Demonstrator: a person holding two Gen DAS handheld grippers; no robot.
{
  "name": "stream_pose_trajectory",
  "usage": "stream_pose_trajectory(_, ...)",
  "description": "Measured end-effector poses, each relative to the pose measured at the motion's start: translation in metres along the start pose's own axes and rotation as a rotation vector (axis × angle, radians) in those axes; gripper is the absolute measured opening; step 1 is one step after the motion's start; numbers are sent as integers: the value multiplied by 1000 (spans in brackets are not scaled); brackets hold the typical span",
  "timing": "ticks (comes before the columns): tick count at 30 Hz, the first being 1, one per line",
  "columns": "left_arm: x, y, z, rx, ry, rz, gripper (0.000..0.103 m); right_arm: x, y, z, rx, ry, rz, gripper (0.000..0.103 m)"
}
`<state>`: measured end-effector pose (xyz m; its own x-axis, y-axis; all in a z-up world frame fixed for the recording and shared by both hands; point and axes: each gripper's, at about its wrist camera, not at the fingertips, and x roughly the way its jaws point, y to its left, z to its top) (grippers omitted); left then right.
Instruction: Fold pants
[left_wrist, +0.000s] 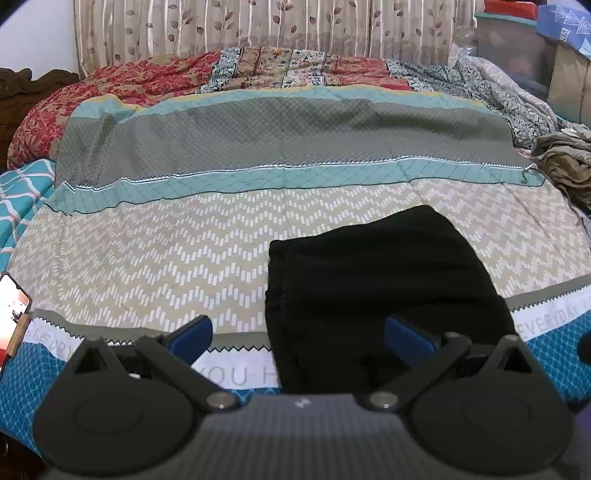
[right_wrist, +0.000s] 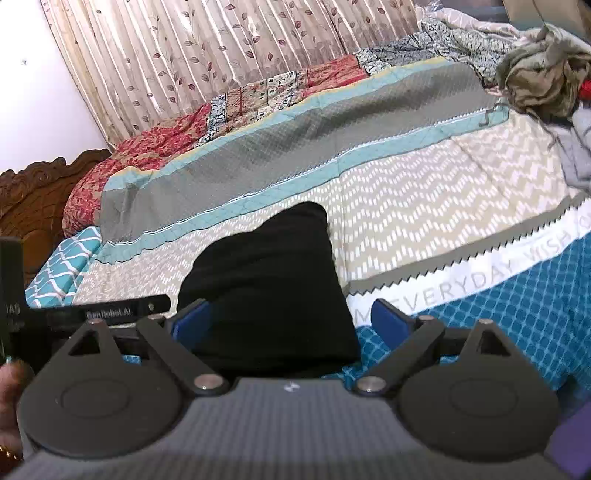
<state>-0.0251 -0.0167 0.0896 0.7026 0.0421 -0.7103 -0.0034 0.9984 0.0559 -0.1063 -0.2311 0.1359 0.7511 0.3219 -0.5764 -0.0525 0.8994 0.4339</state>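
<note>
Seeing both grippers w/ jaws spread wide, gripping nothing. My left gripper (left_wrist: 297, 334) sits low at the near edge of the bedspread (left_wrist: 147, 258), right finger over the black pants (left_wrist: 376, 280). My right gripper (right_wrist: 293, 323) straddles the pants (right_wrist: 269, 280), tilted. Pants lie folded near the bed's near edge.

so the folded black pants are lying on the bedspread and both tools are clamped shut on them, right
Not quite. The black pants do lie folded on the bedspread, but neither tool is clamped shut on them. The left tool and right tool are both open, blue fingers spread wide, as each wrist view shows.
</note>
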Motion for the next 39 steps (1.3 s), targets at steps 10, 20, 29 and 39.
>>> stream_pose_trajectory(10, -14, 5, 0, -24, -19, 77, 103, 7, 16, -1, -23, 18, 6, 98)
stream_pose_trajectory(20, -21, 8, -2, -22, -26, 106, 103, 13, 21, 15, -12, 34, -26, 98)
stream_pose_trajectory(29, -23, 14, 1, -10, -26, 169, 103, 20, 12, 19, 78, 62, -20, 98)
stream_pose_trajectory(39, -14, 14, -3, -43, 55, 114, 103, 25, 3, 6, 142, 106, -57, 98)
